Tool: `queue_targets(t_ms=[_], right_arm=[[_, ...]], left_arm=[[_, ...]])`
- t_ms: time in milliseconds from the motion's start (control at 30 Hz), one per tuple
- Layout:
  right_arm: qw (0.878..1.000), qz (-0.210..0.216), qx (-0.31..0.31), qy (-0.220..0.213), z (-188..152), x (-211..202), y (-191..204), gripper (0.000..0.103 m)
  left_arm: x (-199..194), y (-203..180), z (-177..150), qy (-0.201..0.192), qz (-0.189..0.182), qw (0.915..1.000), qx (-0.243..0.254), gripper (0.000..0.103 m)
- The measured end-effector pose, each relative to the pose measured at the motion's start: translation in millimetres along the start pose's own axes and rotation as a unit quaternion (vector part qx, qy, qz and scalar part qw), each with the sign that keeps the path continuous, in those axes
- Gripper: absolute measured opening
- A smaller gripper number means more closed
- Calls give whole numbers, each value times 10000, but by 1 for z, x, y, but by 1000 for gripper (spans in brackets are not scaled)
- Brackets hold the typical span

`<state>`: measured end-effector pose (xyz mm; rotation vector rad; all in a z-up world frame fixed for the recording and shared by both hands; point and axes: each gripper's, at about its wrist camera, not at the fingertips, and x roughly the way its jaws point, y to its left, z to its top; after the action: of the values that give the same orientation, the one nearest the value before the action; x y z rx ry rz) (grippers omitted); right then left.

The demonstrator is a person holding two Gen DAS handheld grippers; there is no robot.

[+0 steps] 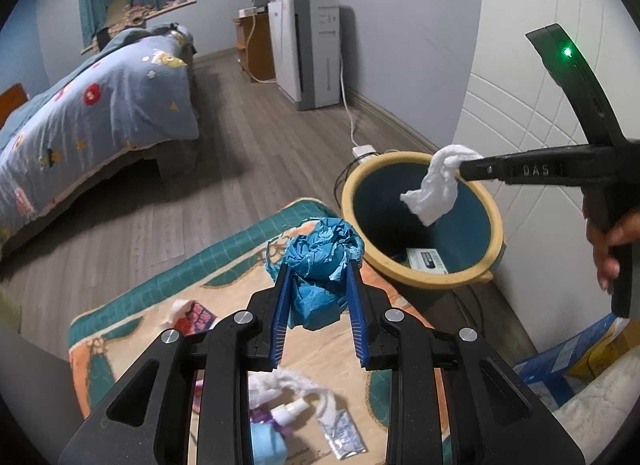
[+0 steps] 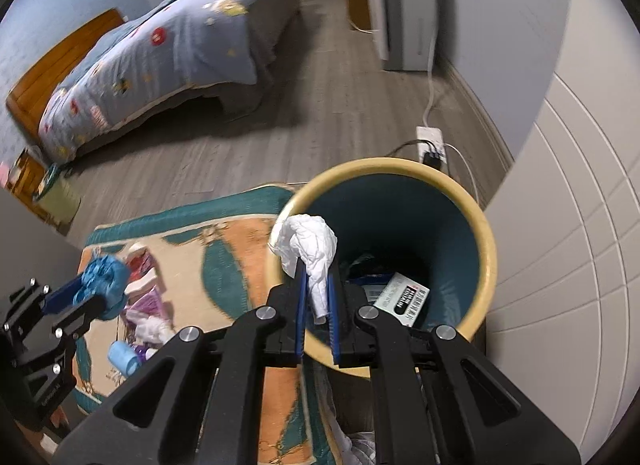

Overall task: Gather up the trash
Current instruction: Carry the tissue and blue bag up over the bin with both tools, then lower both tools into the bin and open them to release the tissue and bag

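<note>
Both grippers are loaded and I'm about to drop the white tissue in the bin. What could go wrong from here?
1. The right gripper holds the white tissue near the bin's near rim, not over its middle; released here, it may catch on the rim or fall onto the mat.
2. The crumpled blue wad in the left gripper bulges past the fingers; a loose grip could drop it back on the mat.

My left gripper is clamped on a crumpled blue wad, held low. My right gripper pinches a white tissue, my hand wrapping its handle.
</note>
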<state>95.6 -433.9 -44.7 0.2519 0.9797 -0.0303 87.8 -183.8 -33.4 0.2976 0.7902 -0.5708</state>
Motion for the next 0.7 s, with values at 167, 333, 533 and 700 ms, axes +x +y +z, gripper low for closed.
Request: queue_targets(t_ms=[167, 333, 533, 700], right_arm=[[9997, -90, 184, 107, -2, 8, -19, 9], [9992, -234, 286, 165, -3, 15, -34, 9], [9978, -496, 336, 277, -7, 29, -51, 9], [9962, -515, 626, 309, -9, 33, -71, 9]], left_arm=[[8, -9, 4, 36, -56, 10000, 57, 28], [16, -18, 2, 87, -117, 9998, 166, 28], [23, -25, 4, 114, -215, 9996, 165, 28], [35, -43, 6, 215, -389, 9986, 293, 28]])
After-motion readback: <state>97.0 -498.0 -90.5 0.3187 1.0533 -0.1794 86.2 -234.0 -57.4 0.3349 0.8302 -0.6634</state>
